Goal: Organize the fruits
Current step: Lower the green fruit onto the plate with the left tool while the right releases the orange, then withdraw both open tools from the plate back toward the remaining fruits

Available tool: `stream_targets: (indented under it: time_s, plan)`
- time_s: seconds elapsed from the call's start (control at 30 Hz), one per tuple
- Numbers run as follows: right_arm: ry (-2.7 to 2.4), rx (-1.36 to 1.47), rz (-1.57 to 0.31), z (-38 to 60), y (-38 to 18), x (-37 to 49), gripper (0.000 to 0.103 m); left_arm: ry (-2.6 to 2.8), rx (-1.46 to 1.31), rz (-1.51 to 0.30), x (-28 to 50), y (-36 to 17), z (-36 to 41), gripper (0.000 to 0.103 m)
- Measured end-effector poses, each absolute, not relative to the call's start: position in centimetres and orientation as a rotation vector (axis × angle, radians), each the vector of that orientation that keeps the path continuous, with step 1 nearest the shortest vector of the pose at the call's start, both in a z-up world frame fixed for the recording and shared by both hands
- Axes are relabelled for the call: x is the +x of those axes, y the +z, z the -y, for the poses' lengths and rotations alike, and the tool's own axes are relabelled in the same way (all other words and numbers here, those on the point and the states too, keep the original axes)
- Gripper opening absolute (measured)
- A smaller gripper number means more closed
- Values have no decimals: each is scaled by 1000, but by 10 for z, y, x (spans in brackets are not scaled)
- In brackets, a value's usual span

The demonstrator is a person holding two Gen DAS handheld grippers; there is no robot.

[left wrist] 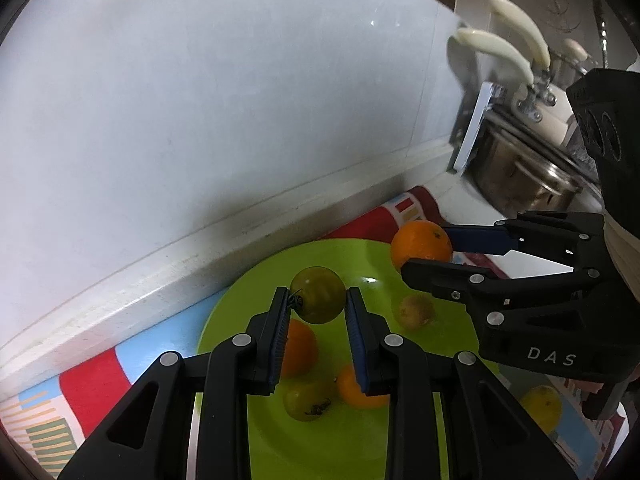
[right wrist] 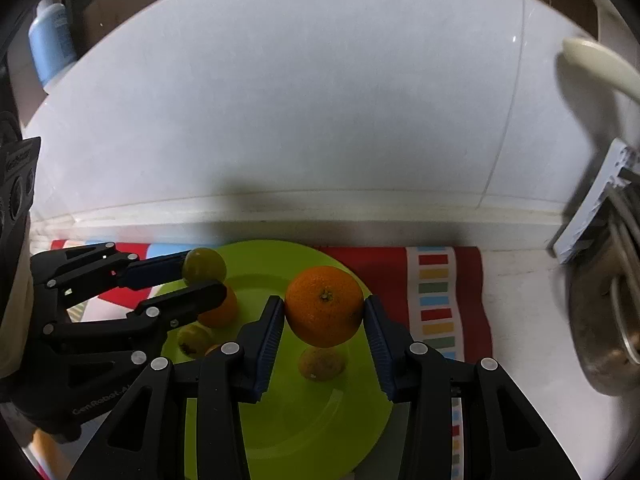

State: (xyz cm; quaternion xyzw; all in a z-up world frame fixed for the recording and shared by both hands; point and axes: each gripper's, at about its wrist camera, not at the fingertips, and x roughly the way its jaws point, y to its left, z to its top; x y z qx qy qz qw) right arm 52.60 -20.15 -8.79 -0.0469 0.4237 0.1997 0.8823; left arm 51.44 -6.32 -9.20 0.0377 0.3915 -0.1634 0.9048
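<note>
**Ana:** Left wrist view first. The left gripper (left wrist: 318, 306) is pinching a green fruit (left wrist: 318, 294) between its blue pads, held up over the lime-green plate (left wrist: 352, 452).

**Ben:** And the right gripper (right wrist: 324, 320)?

**Ana:** Clamped on the orange (right wrist: 324, 306), stem end facing the camera, above the right part of the plate. From the left wrist view the two grippers sit close together, the right one just to the right and slightly farther back.

**Ben:** What else is on the plate?

**Ana:** Four loose fruits lie under the grippers: an orange-coloured one (left wrist: 298, 346) partly hidden behind the left finger, a second orange one (left wrist: 356, 394) behind the right finger, a green one with a dark blemish (left wrist: 308, 402) between them, and a dull yellowish one (left wrist: 414, 312) below the held orange. A yellow fruit (left wrist: 542, 408) lies off the plate on the mat, under the right gripper's body.

**Ben:** Surroundings?

**Ana:** The plate rests on a striped mat (right wrist: 438, 300) in red, blue and white with small coloured blocks. That lies on a pale countertop (right wrist: 520, 360) against a white tiled wall (right wrist: 320, 100). To the right stands a steel pot (left wrist: 520, 172) with metal utensils across it, cream-coloured handles (left wrist: 496, 52) sticking up behind. A blue bottle (right wrist: 50, 44) stands far left in the right wrist view.
</note>
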Motion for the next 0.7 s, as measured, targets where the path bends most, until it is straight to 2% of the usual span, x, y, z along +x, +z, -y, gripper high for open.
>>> stream_targets:
  time_s: [0.1, 0.23, 0.43, 0.53, 0.7]
  plan:
    - [425, -97, -897, 198, -94, 531, 42, -340, 87, -816, 517, -96, 67, 30]
    - [423, -104, -897, 196, -95, 530, 44, -302, 94, -807, 515, -94, 65, 45]
    - [382, -112, -845, 200, -77, 504, 49, -252, 104, -778, 494, -75, 56, 46]
    - [352, -114, -807, 203, -64, 484, 56, -238, 112, -754, 477, -61, 55, 48]
    - [342, -106, -759, 206, -42, 455, 56, -221, 132, -715, 447, -38, 53, 52]
